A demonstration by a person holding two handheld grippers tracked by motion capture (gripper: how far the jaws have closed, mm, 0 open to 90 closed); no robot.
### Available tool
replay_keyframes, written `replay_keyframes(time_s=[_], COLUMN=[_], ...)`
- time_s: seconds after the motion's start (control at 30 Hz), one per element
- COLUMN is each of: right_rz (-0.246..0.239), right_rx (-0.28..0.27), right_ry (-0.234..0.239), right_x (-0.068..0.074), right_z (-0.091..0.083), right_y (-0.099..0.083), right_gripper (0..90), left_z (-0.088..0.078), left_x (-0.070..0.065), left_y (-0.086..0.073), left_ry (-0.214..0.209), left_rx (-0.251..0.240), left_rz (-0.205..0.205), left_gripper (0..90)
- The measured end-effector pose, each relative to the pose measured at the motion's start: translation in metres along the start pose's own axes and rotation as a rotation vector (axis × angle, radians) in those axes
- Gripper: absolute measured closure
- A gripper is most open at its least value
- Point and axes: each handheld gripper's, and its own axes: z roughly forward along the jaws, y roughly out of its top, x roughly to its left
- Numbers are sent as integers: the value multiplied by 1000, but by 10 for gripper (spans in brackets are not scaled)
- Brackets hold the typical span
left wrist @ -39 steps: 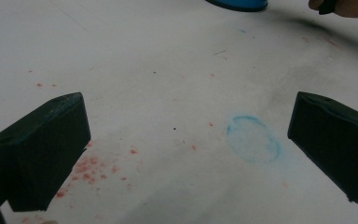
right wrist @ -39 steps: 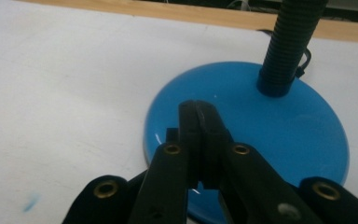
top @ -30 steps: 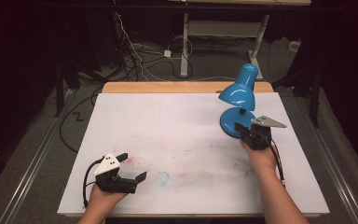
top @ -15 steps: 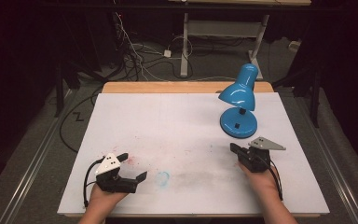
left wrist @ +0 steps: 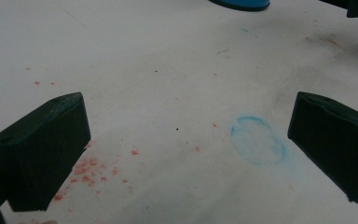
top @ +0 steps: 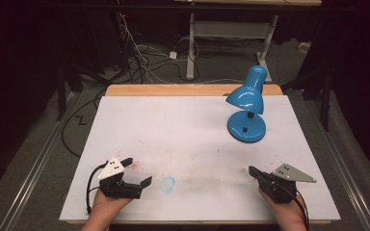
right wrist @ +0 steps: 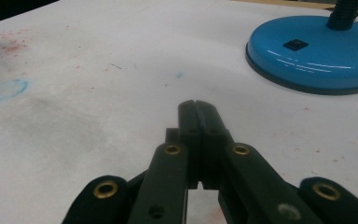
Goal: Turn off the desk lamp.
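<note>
— Where do we stand with the left claw (top: 138,172)?

— We see it low at the near left of the white tabletop (top: 188,130), held in the person's left hand (top: 107,206). In the left gripper view its two black jaws are spread wide, released, with bare tabletop between them. A faint blue ring mark (left wrist: 258,139) lies just inside the right-hand jaw, and red specks (left wrist: 91,170) are scattered by the other.

— And the right claw (top: 253,171)?

— Near right corner, in the person's right hand (top: 285,212), with the grey three-cornered plate (top: 293,173) on top. In the right gripper view we see the jaws pressed flat together, clenched on nothing.

— Where is the lamp?

— The blue desk lamp (top: 247,107) stands upright at the far right of the tabletop, its round base (right wrist: 314,52) resting flat, its shade tilted down toward the left. It is well apart from both claws; the right one points roughly toward the tabletop to the left of it.

— Anything else?

— A grey smudge (top: 207,182) between the claws, and cables on the floor (top: 144,57) beyond the tabletop.
</note>
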Motion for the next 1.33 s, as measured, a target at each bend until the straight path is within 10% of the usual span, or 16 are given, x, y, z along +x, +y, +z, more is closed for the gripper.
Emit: replay_keyframes(time_s=[0.1, 0.67, 0.87, 1.33], right_rz=[-10, -21, -56, -20], right_rx=[1, 23, -81, -46], right_ry=[-1, -6, -27, -22], right_x=[1, 3, 9, 4], right_z=[2, 14, -5, 5], right_y=[1, 0, 5, -1], right_gripper=[871, 21, 2, 2], left_z=[0, 0, -7, -6], left_x=[0, 2, 2, 7], left_y=[1, 0, 1, 4], left_ry=[6, 25, 35, 75], left_rx=[-2, 40, 17, 39], left_rz=[0, 9, 21, -21], left_gripper=[0, 0, 0, 0])
